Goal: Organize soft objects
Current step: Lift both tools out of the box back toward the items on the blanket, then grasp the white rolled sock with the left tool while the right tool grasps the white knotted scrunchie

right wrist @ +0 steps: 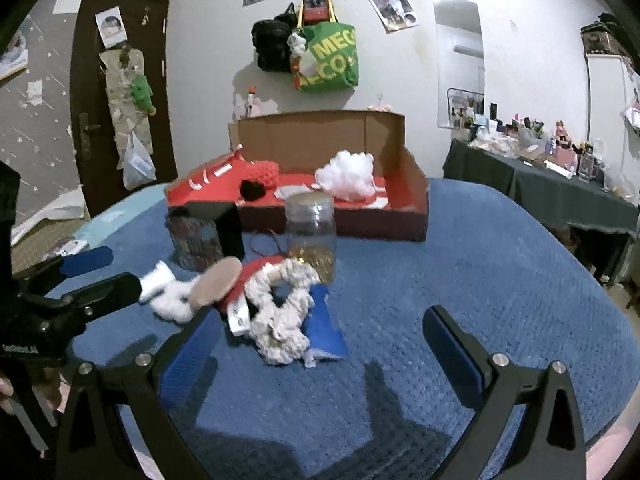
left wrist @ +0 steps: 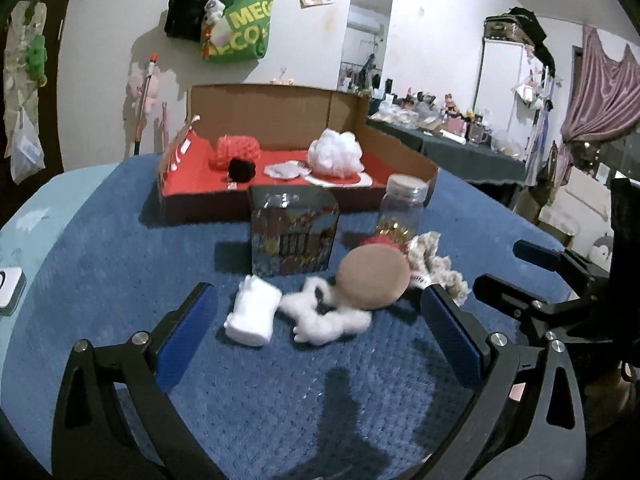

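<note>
I had both tools hovering low over the blue textured cloth covering the counter. My left hand-held gripper was spread wide and empty, its blue pads either side of a small pile: a folded white sock-like cloth, a fluffy white tuft and a round tan disc-shaped pad tilted up on its edge. The folded cloth lay with its long axis running away from me, slightly leaning left. Just right of the disc sat a cream crocheted scrunchie, resting partly on a flat blue packet, with something red behind it.

My right hand-held gripper was likewise released, holding nothing, with the scrunchie lying near its left finger.

Behind the pile stood a patterned square tin and a clear glass jar. Farther back was an open cardboard box with a red lining, holding a red knitted piece, a black pompom and a white puff of stuffing.

A green tote bag hung on the white wall, a dark door stood left, and a cluttered side table stood right.
</note>
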`<action>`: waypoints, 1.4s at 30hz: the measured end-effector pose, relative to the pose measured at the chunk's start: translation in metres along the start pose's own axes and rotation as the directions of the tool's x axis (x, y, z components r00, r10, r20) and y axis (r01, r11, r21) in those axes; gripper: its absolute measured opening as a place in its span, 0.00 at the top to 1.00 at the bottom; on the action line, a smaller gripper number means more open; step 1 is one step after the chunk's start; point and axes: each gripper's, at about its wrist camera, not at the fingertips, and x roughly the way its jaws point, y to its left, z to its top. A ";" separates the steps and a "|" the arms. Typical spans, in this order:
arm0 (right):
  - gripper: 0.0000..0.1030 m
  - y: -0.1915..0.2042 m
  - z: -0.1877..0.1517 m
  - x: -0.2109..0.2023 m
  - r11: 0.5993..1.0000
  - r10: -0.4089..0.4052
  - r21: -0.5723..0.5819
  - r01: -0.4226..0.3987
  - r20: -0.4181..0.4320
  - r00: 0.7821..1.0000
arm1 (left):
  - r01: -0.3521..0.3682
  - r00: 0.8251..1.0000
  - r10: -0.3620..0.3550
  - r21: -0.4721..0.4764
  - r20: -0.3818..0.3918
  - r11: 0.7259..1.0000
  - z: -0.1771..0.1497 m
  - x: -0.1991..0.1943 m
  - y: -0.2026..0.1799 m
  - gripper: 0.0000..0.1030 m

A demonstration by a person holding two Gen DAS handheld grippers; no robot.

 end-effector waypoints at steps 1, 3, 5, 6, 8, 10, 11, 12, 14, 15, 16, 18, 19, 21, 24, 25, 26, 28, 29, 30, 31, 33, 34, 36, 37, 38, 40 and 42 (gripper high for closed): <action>0.00 -0.001 -0.001 0.002 1.000 -0.001 0.001 0.001 -0.006 1.000 | -0.003 1.000 0.003 -0.001 -0.009 1.000 -0.002 0.002 0.001 0.00; 0.00 -0.003 -0.003 0.006 1.000 0.012 0.011 -0.012 -0.020 1.000 | -0.005 1.000 0.005 -0.006 -0.021 1.000 -0.003 0.005 0.002 0.00; 0.00 -0.005 -0.004 0.010 0.999 0.031 0.024 -0.030 -0.035 0.999 | -0.009 1.000 0.009 -0.011 -0.027 1.000 -0.003 0.006 0.004 0.00; 0.00 -0.006 -0.005 0.011 0.999 0.033 0.025 -0.032 -0.039 0.999 | -0.012 0.999 0.011 -0.013 -0.031 1.000 -0.003 0.007 0.005 0.00; 0.00 -0.006 -0.005 0.013 0.999 0.034 0.023 -0.033 -0.044 0.998 | -0.019 0.999 0.018 -0.011 -0.040 1.000 -0.002 0.009 0.007 0.00; 0.00 -0.007 -0.006 0.017 0.999 0.038 0.019 -0.037 -0.053 0.998 | -0.022 0.999 0.022 -0.001 -0.047 1.000 -0.002 0.011 0.009 0.00; 0.00 -0.007 -0.005 0.018 0.999 0.039 0.019 -0.038 -0.056 0.998 | -0.031 0.998 0.031 0.003 -0.051 1.000 -0.001 0.012 0.010 0.00; 0.00 -0.008 -0.005 0.021 0.999 0.044 0.016 -0.043 -0.062 0.997 | -0.043 0.997 0.044 0.010 -0.060 0.999 -0.001 0.014 0.011 0.00; 0.00 -0.008 -0.004 0.024 0.999 0.049 0.011 -0.048 -0.071 0.996 | -0.052 0.995 0.054 0.027 -0.079 0.998 0.001 0.018 0.014 0.00; 0.00 -0.008 -0.004 0.026 0.999 0.046 0.007 -0.046 -0.075 0.996 | -0.055 0.995 0.058 0.031 -0.087 0.998 0.002 0.019 0.017 0.00; 0.00 -0.008 -0.003 0.027 0.999 0.044 0.003 -0.044 -0.078 0.996 | -0.057 0.994 0.060 0.031 -0.092 0.998 0.003 0.020 0.020 0.00; 0.00 -0.008 -0.002 0.031 0.999 0.044 -0.010 -0.045 -0.089 0.995 | -0.055 0.992 0.059 0.032 -0.111 0.998 0.004 0.023 0.026 0.00; 0.01 -0.008 -0.002 0.032 0.999 0.045 -0.017 -0.046 -0.093 0.995 | -0.056 0.991 0.060 0.036 -0.122 0.998 0.005 0.025 0.028 0.00; 0.02 -0.007 -0.001 0.036 0.998 0.049 -0.032 -0.052 -0.102 0.994 | -0.059 0.988 0.065 0.049 -0.141 0.997 0.006 0.029 0.032 0.01; 0.09 -0.005 0.000 0.042 0.997 0.055 -0.050 -0.061 -0.117 0.992 | -0.054 0.982 0.068 0.081 -0.177 0.995 0.006 0.037 0.034 0.11; 0.12 -0.005 0.001 0.044 0.996 0.064 -0.053 -0.071 -0.121 0.991 | -0.050 0.981 0.066 0.089 -0.184 0.995 0.006 0.040 0.034 0.12; 0.14 -0.004 0.002 0.045 0.995 0.072 -0.056 -0.079 -0.124 0.990 | -0.045 0.978 0.064 0.100 -0.197 0.994 0.005 0.043 0.034 0.17; 0.17 -0.002 0.003 0.048 0.994 0.080 -0.067 -0.089 -0.124 0.989 | -0.023 0.976 0.045 0.103 -0.214 0.994 0.004 0.047 0.035 0.28; 0.21 0.000 0.003 0.048 0.993 0.084 -0.074 -0.094 -0.122 0.989 | -0.001 0.975 0.023 0.099 -0.219 0.995 0.004 0.049 0.035 0.40; 0.24 0.001 0.003 0.049 0.992 0.090 -0.079 -0.100 -0.122 0.988 | 0.022 0.974 0.000 0.093 -0.227 0.995 0.004 0.050 0.035 0.53; 0.29 0.003 0.003 0.050 0.990 0.106 -0.081 -0.116 -0.124 0.987 | 0.056 0.972 -0.036 0.080 -0.233 0.995 0.004 0.051 0.036 0.59; 0.46 0.004 0.002 0.052 0.987 0.132 -0.077 -0.142 -0.126 0.983 | 0.111 0.964 -0.094 0.057 -0.247 0.992 0.003 0.054 0.036 0.71; 0.59 0.004 0.001 0.051 0.987 0.137 -0.069 -0.147 -0.122 0.983 | 0.119 0.965 -0.103 0.054 -0.243 0.991 0.003 0.053 0.035 0.72; 0.71 0.001 0.001 0.048 0.989 0.127 -0.068 -0.134 -0.103 0.987 | 0.123 0.967 -0.107 0.058 -0.231 0.991 0.003 0.049 0.033 0.83; 0.76 -0.001 0.001 0.044 0.988 0.136 -0.058 -0.141 -0.087 0.987 | 0.122 0.969 -0.107 0.054 -0.223 0.991 0.003 0.047 0.033 0.83; 0.82 -0.004 0.002 0.040 0.988 0.144 -0.041 -0.147 -0.073 0.987 | 0.121 0.970 -0.108 0.048 -0.219 0.991 0.004 0.045 0.033 0.83; 0.82 -0.005 0.004 0.036 0.987 0.153 -0.032 -0.155 -0.063 0.986 | 0.127 0.970 -0.117 0.034 -0.214 0.991 0.004 0.042 0.035 0.83; 0.82 -0.005 0.006 0.033 0.988 0.150 -0.039 -0.152 -0.049 0.988 | 0.124 0.972 -0.115 0.030 -0.207 0.992 0.004 0.039 0.035 0.84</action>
